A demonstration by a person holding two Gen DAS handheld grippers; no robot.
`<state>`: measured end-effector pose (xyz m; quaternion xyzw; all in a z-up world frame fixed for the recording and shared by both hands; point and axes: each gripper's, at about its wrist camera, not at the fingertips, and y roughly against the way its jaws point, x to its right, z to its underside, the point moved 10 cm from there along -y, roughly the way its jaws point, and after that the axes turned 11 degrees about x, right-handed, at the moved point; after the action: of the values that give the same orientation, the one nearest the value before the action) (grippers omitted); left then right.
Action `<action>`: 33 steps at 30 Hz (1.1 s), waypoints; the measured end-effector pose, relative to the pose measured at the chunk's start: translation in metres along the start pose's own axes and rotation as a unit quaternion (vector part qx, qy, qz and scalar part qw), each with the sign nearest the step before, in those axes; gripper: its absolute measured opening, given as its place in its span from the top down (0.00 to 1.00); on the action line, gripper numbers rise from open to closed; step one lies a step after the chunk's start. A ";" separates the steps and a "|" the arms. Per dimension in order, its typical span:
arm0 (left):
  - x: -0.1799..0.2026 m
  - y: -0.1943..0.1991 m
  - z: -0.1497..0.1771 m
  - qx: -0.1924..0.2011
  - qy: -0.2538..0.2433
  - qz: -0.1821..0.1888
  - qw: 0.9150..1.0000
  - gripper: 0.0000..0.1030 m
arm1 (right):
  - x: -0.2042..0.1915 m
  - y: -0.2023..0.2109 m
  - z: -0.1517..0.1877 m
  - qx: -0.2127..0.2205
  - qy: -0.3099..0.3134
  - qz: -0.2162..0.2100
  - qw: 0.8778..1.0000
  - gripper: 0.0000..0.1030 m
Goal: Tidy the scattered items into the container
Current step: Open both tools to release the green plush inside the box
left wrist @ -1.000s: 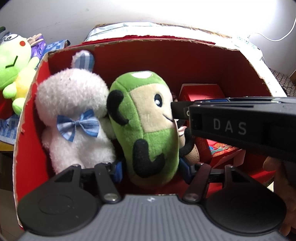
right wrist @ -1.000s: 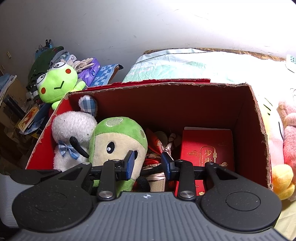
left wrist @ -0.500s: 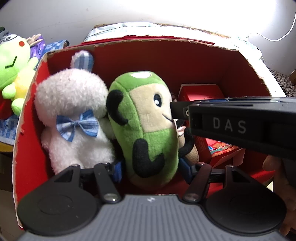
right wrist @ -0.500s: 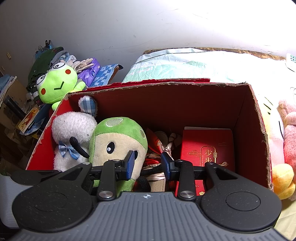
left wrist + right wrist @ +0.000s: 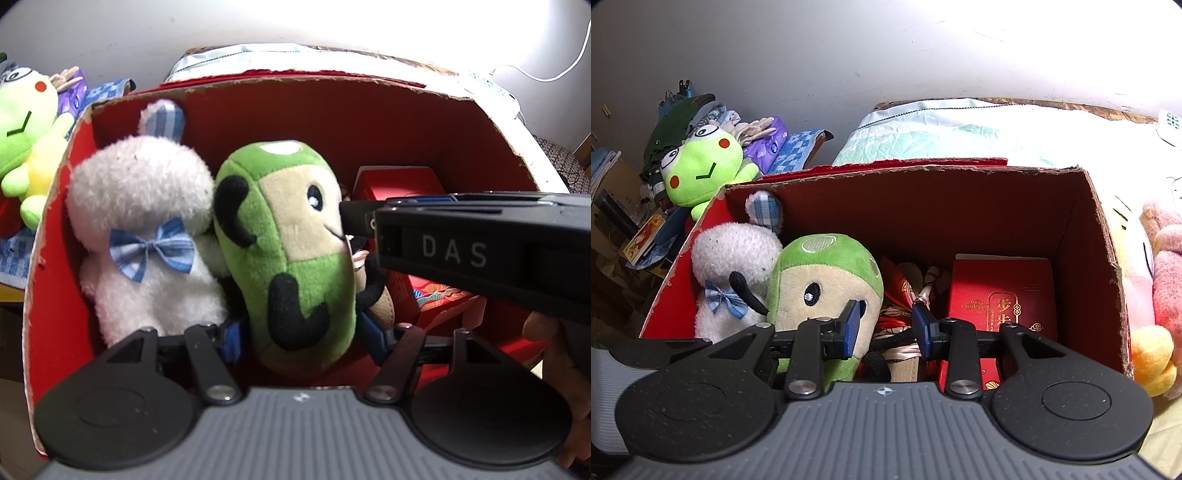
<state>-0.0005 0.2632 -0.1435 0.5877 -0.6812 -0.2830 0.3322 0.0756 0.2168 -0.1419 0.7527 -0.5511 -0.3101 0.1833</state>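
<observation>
Barely shifted since a second ago apart from the left gripper [image 5: 304, 334], jaws now opening around the base of the green plush [image 5: 288, 251], blue pads at its flanks at lower centre, grip on it impossible to confirm. Parted and empty on the right gripper [image 5: 884, 328], held low centre over the red cardboard box [image 5: 1102, 236], green plush just left of its fingers. Packed alongside: white plush with blue bow [image 5: 147, 229] at left, red gift box [image 5: 1001, 291] at right, and outside at upper left a green frog plush [image 5: 701, 166].
</observation>
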 end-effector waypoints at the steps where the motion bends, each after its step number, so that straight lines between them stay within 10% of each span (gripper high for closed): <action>1: 0.000 0.000 0.000 0.000 0.000 0.001 1.000 0.32 | 0.000 0.000 0.000 0.000 0.000 0.003 1.000 0.65; 33: 0.012 0.032 -0.020 0.062 -0.019 -0.022 0.998 0.26 | 0.009 0.023 0.007 0.002 -0.033 0.017 0.999 0.64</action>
<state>-0.0053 0.2565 -0.1049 0.6161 -0.6908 -0.2591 0.2759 0.0561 0.2009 -0.1350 0.7329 -0.5700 -0.3310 0.1686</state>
